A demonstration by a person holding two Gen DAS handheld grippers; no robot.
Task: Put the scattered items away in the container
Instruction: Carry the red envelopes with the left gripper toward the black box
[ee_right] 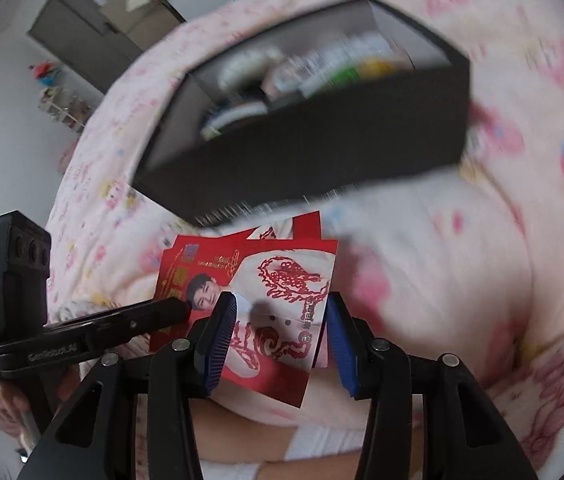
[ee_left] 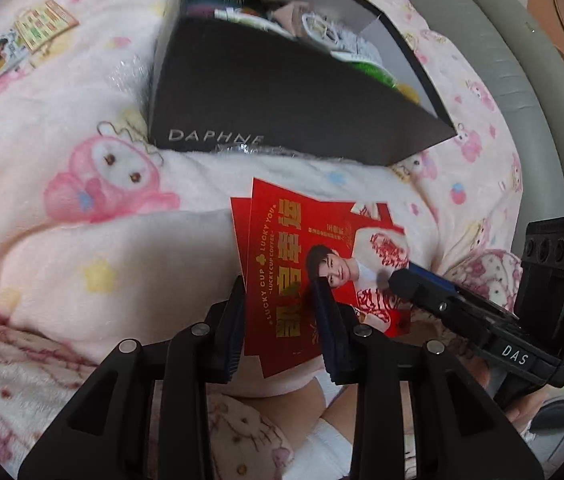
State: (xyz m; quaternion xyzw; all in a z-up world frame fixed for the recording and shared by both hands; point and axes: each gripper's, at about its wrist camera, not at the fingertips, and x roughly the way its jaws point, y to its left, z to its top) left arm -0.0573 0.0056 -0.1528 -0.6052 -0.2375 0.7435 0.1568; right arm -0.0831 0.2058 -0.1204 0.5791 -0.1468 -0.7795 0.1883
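On the far left of the blanket-covered bed (ee_left: 61,216) a small illustrated card (ee_left: 21,46) lies well apart from the rest, not yet tidied. Moving right, the left tongs (ee_left: 282,312) stand spread over the near left edge of a fanned stack of red leaflets (ee_left: 306,256); the leaflets rest on the blanket just in front of the black box (ee_left: 282,96), which already carries several items. Whether the pads touch the paper I cannot tell. Further right, the right tongs (ee_right: 277,336) are also spread, straddling the white-and-red part of the same stack.

The step in hand looks like gathering these leaflets for the box. The sheets are thin, slippery and splayed, and the blanket is soft, so a pinch from above likely catches only the top sheet. Better to square the fan between both tongs first, then slide one pad under an overhanging edge and close on the whole stack. Lift low and level, then clear the near wall of the box before releasing.
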